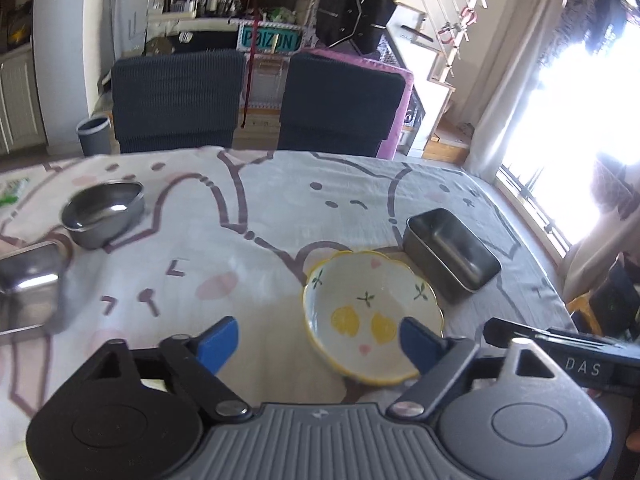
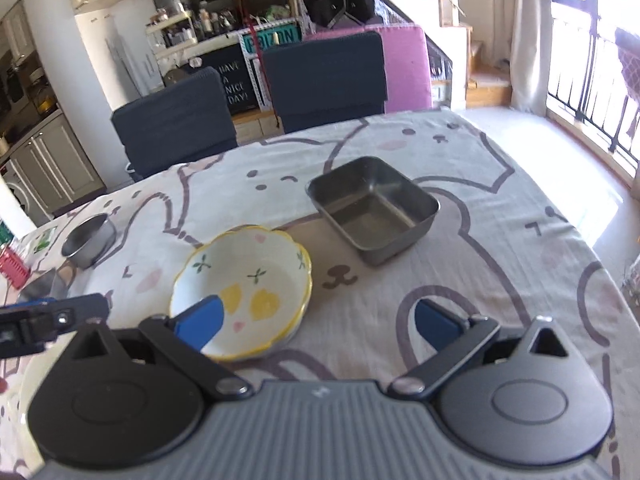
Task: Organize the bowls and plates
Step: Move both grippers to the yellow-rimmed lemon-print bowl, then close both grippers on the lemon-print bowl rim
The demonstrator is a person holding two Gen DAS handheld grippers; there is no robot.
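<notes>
A white ceramic bowl with yellow rim and lemon pattern (image 1: 370,314) (image 2: 244,284) sits on the cat-print tablecloth, apparently stacked on another like it. A square steel tray (image 1: 452,252) (image 2: 372,208) stands just behind it to the right. A round steel bowl (image 1: 104,212) (image 2: 90,244) stands at the far left, with another steel tray (image 1: 28,284) nearer at the left edge. My left gripper (image 1: 320,344) is open and empty, its right finger over the ceramic bowl's near rim. My right gripper (image 2: 320,320) is open and empty, its left finger over the same bowl.
Two dark chairs (image 1: 176,96) (image 1: 340,100) stand behind the table's far edge. A red object (image 2: 14,268) and green packaging lie at the far left of the table. The table's right edge (image 2: 600,248) drops off toward the bright windows.
</notes>
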